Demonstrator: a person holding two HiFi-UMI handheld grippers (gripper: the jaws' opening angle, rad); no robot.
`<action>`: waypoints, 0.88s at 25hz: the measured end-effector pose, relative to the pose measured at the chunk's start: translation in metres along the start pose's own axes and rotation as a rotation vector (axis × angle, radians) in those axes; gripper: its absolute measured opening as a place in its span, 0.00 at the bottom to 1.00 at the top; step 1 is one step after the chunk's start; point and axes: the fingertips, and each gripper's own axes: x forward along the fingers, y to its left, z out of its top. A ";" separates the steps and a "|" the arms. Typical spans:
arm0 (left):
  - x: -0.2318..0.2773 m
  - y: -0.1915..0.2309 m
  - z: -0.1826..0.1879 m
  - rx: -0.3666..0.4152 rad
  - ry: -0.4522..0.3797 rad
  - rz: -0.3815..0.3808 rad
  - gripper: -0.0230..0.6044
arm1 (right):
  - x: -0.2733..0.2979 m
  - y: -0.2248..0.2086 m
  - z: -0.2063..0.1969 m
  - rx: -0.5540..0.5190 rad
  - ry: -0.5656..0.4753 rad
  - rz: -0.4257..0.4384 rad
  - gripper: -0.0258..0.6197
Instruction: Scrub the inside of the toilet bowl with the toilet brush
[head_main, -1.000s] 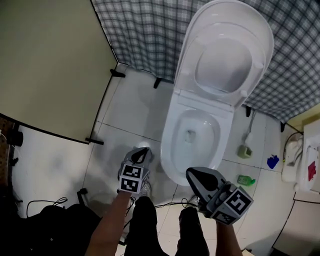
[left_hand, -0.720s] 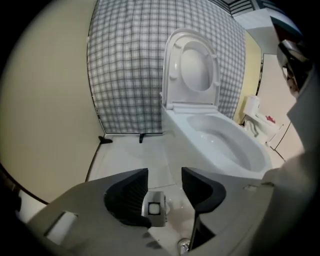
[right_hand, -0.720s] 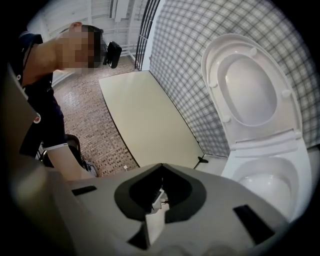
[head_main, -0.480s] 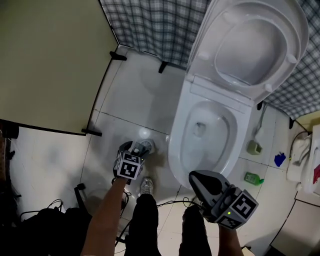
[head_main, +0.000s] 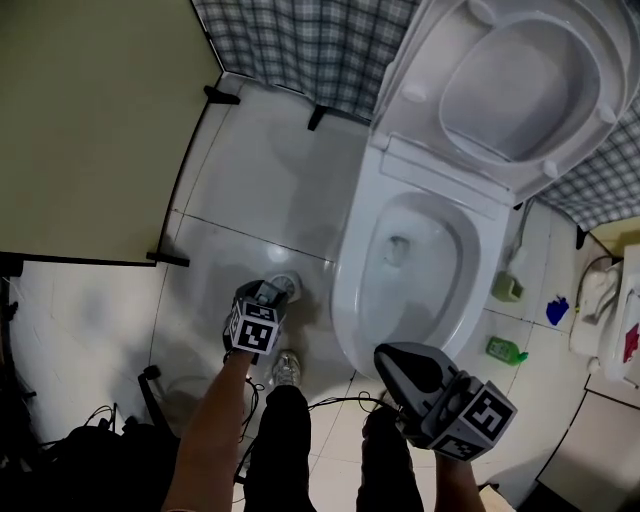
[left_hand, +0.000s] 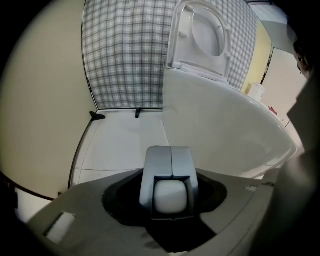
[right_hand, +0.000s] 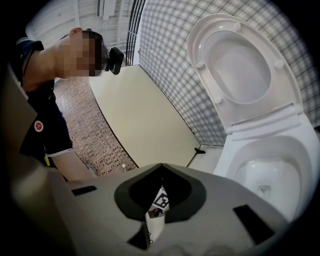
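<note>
Two claws are showing, and you are working on the very first step: getting the toilet brush (left_hand: 169, 182). It is standing on the floor (head_main: 260, 200) at about 9 o'clock from the toilet bowl (head_main: 350, 295), just beside it. Your left claw (head_main: 266, 294) is pointing down at it with its jaws wide. They have just been closing in a little, and the grey and white brush top is sitting between them. I am not seeing them pressing on it yet.

Your right claw (head_main: 388, 355) is hanging at 6 o'clock from the bowl, closed and holding nothing.

Next, I think you are needing to squeeze the handle, lift it straight up, then swing it over the bowl. The seat (head_main: 510, 90) is already standing up.

The white floor tiles are looking shiny, maybe slippery. A checked wall (head_main: 290, 40) is showing at 12 o'clock and a cream wall (head_main: 90, 120) at 9 o'clock.
</note>
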 end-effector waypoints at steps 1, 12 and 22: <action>0.000 0.000 -0.001 0.009 0.013 -0.001 0.42 | -0.001 -0.002 -0.002 0.003 0.001 -0.005 0.04; -0.116 0.001 0.023 -0.050 0.027 -0.004 0.40 | -0.043 0.032 0.046 0.005 -0.044 -0.023 0.04; -0.302 -0.030 0.151 -0.054 -0.258 -0.041 0.40 | -0.115 0.063 0.113 -0.024 -0.143 -0.085 0.04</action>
